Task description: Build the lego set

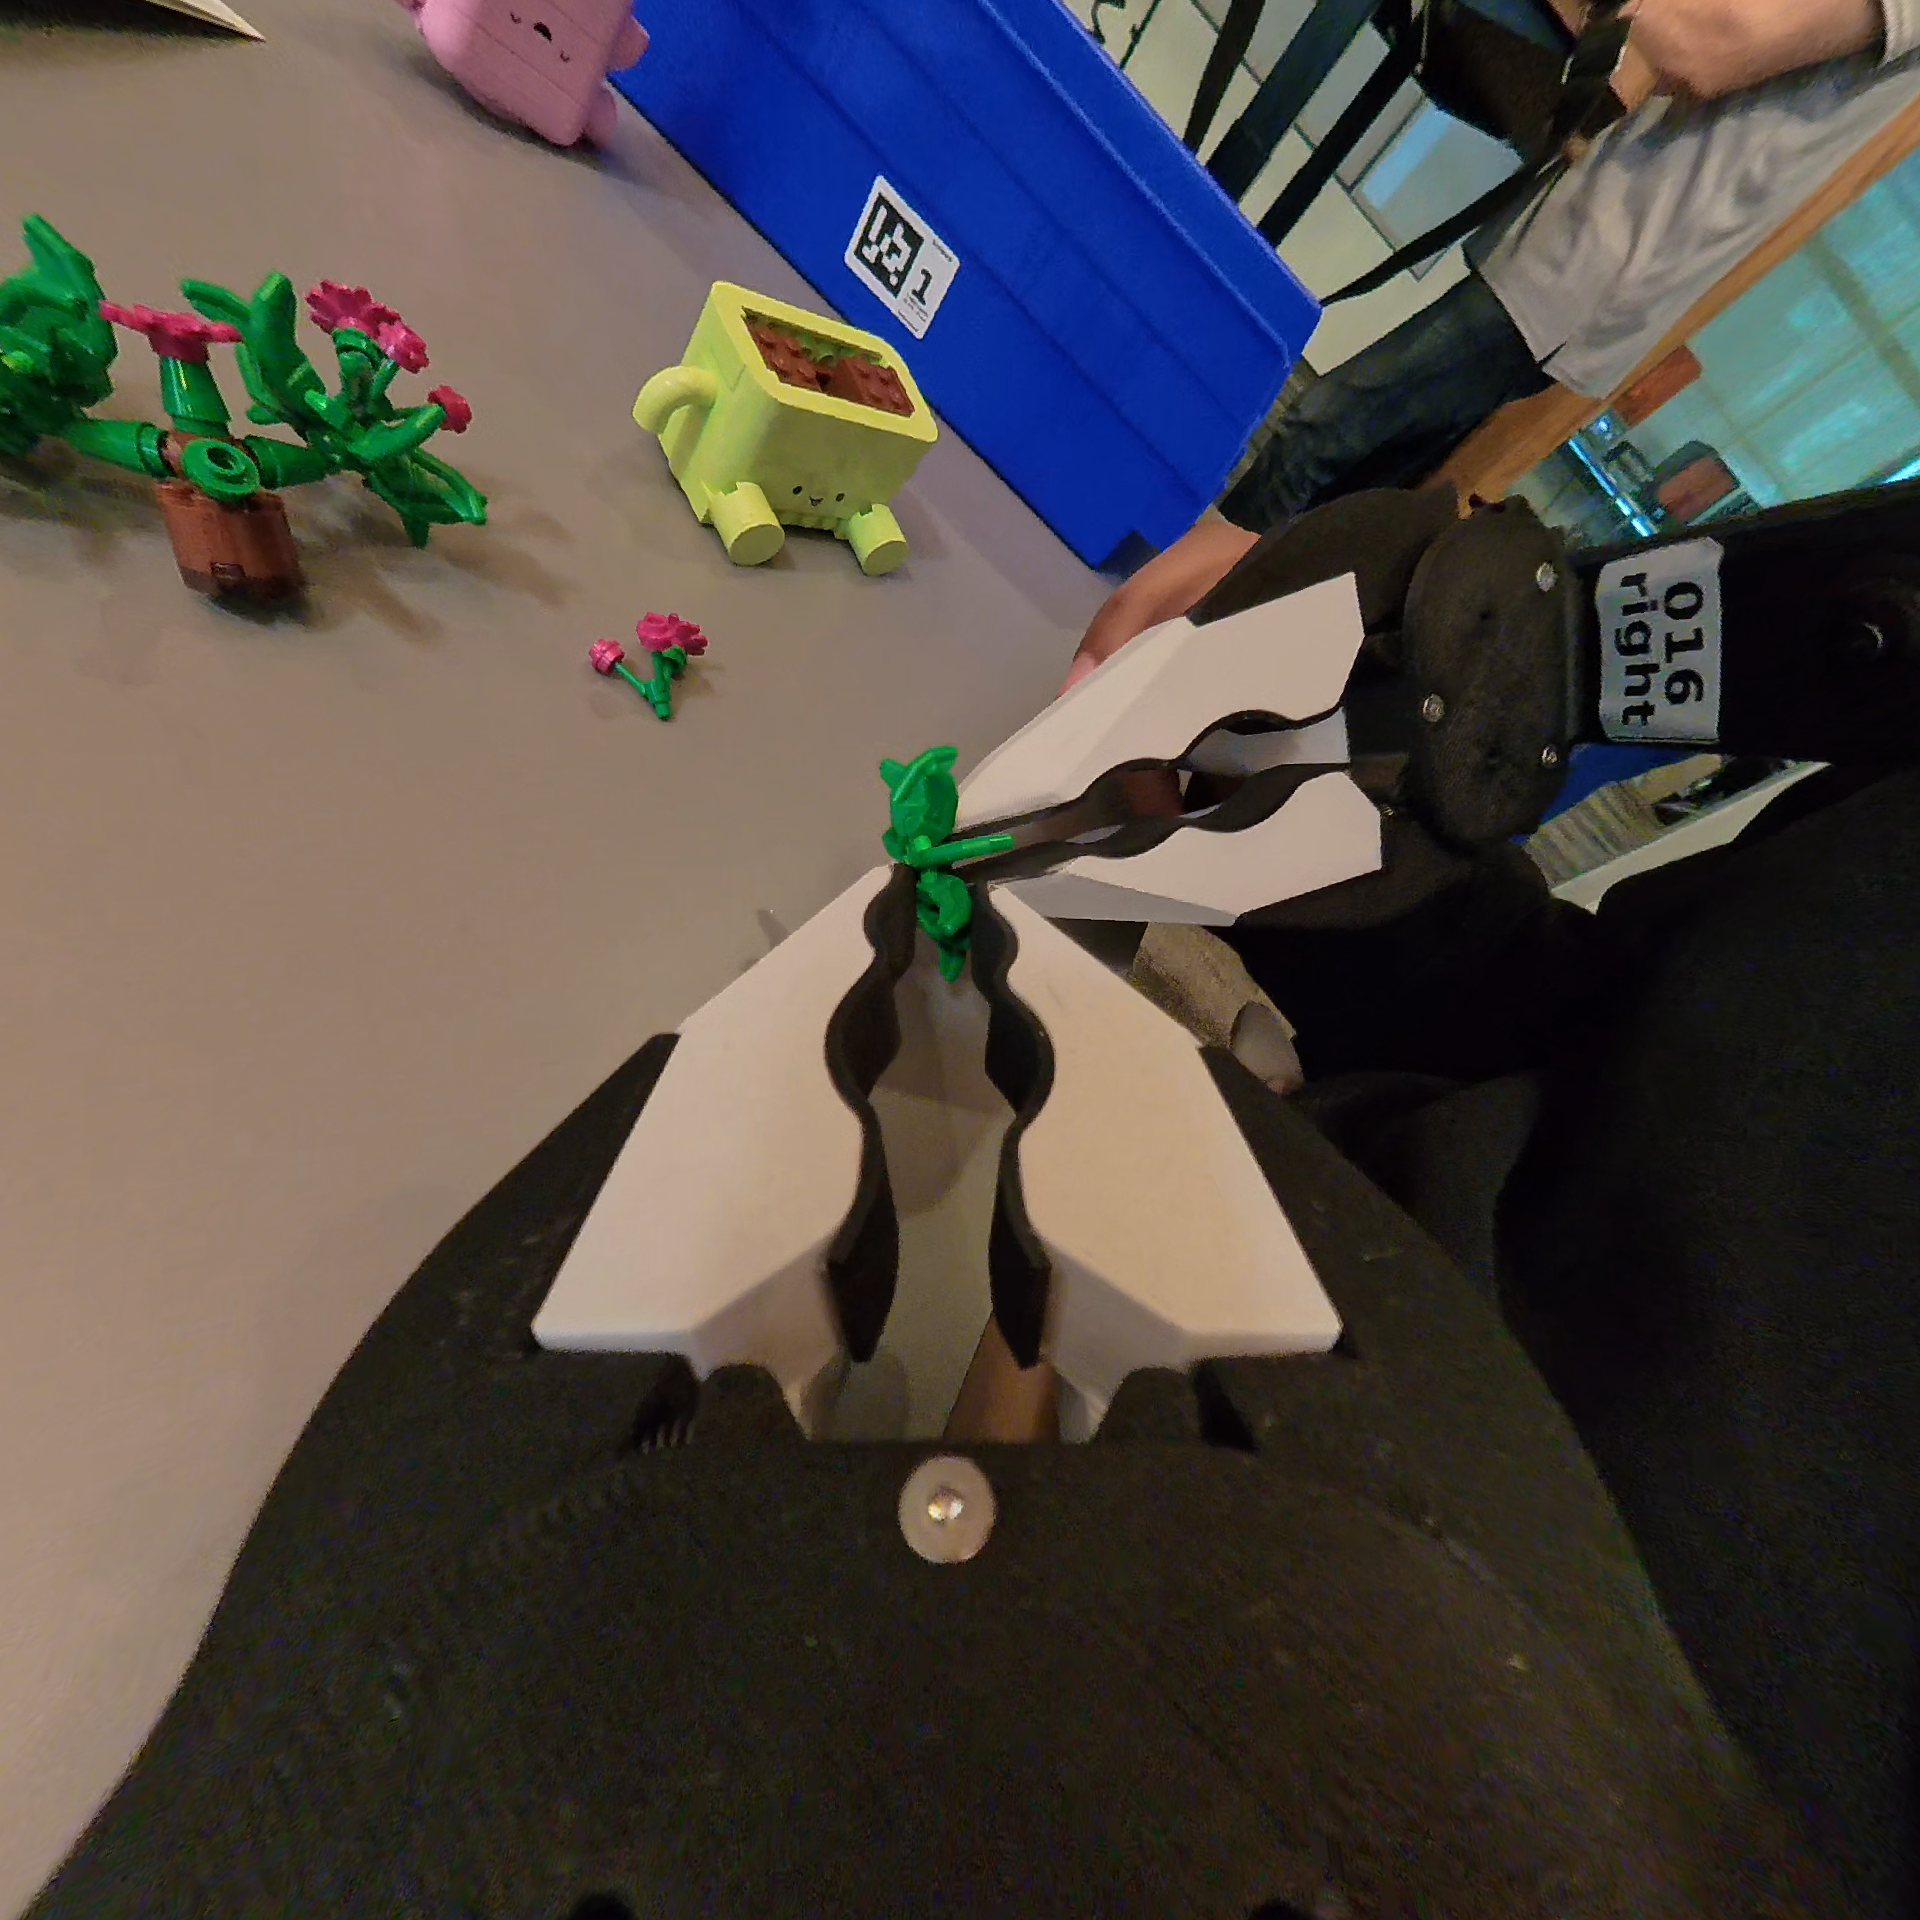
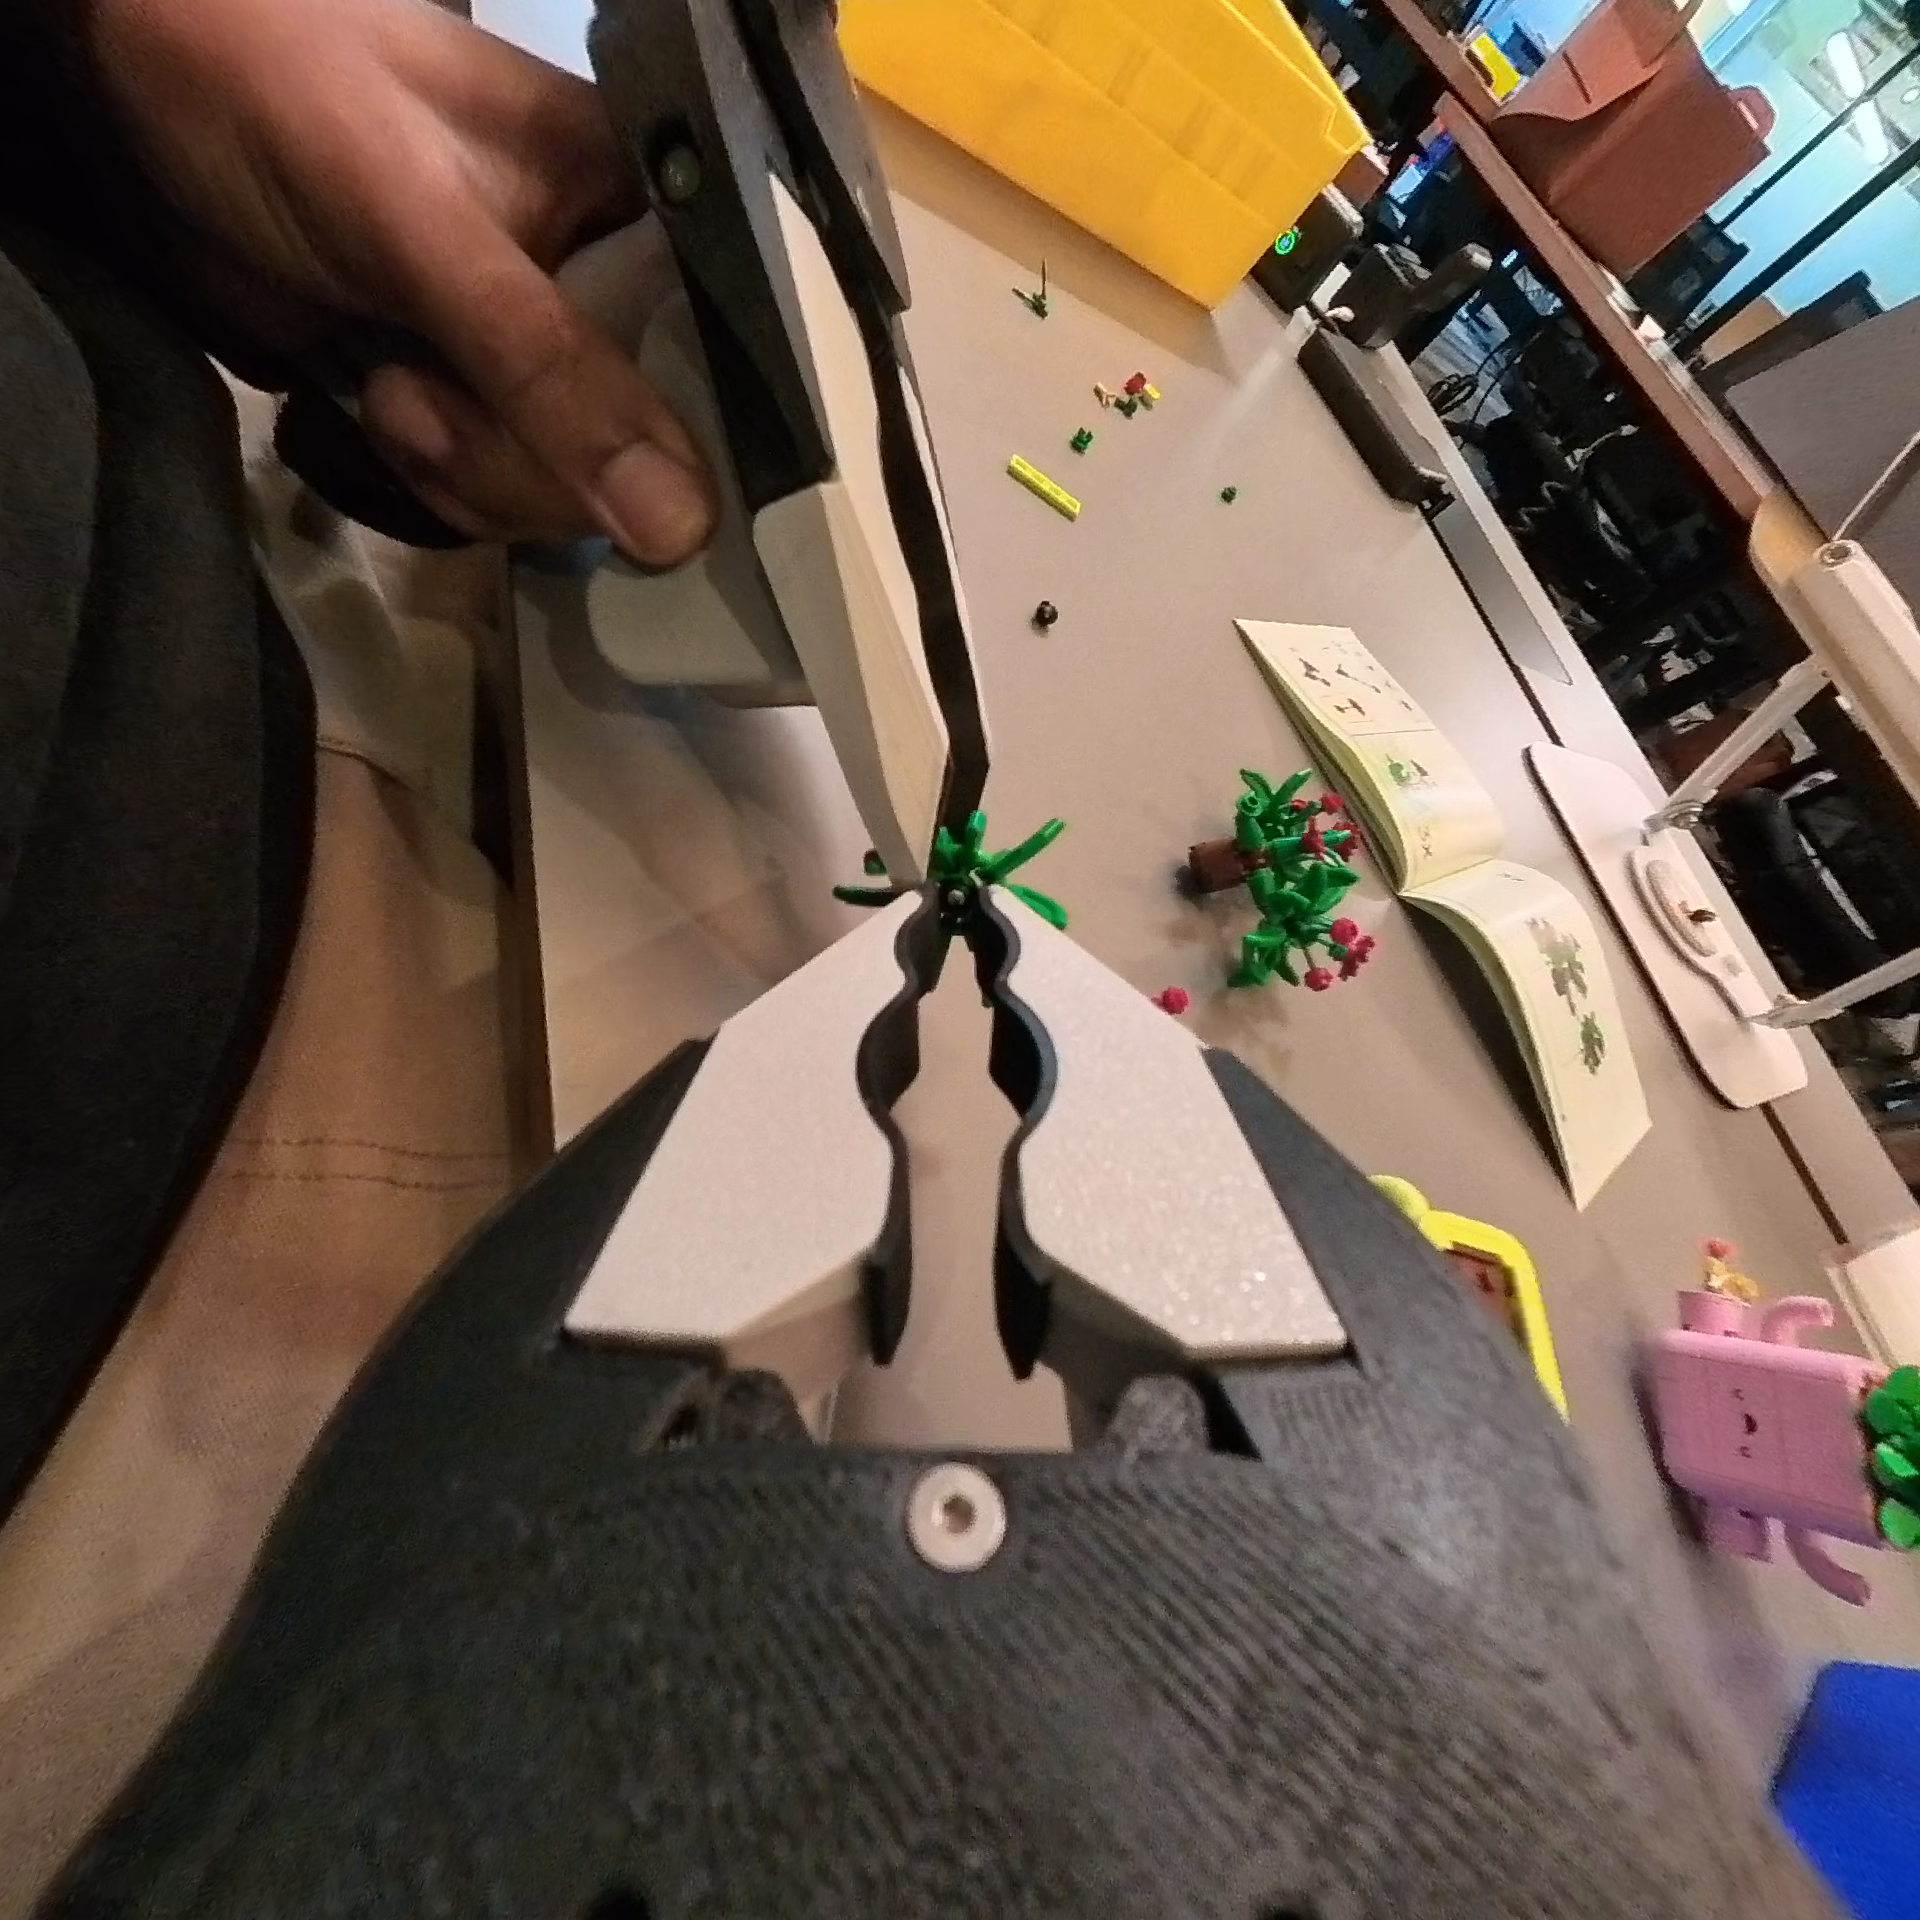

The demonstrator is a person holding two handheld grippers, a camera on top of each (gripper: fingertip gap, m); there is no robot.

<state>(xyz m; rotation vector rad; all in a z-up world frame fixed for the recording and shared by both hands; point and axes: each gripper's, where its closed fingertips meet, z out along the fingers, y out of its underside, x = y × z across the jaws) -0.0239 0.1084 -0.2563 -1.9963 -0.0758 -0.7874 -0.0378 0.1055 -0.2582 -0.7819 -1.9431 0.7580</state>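
Observation:
A small green leafy stem piece (image 1: pixel 928 844) is held above the grey table between both grippers. My left gripper (image 1: pixel 940 902) is shut on its lower part. My right gripper (image 1: pixel 992 844) comes in from the right and is shut on a side sprig of it. In the right wrist view the same green piece (image 2: pixel 961 871) sits at my right gripper's tips (image 2: pixel 954 912), with the left gripper's finger (image 2: pixel 940 665) coming down from above. A built plant with pink flowers in a brown pot (image 1: pixel 234 416) (image 2: pixel 1288 878) lies on the table. A lime-green pot with a face (image 1: pixel 790 426) lies tipped over.
A loose pink flower sprig (image 1: pixel 657 657) lies mid-table. A pink pot figure (image 1: pixel 530 52) (image 2: pixel 1756 1444), a blue bin (image 1: pixel 997 229), a yellow bin (image 2: pixel 1101 114), an open instruction booklet (image 2: pixel 1455 862) and several small loose pieces (image 2: pixel 1044 486) are around. A person stands at the back right (image 1: pixel 1662 208). The grippers are tip to tip, or close to it.

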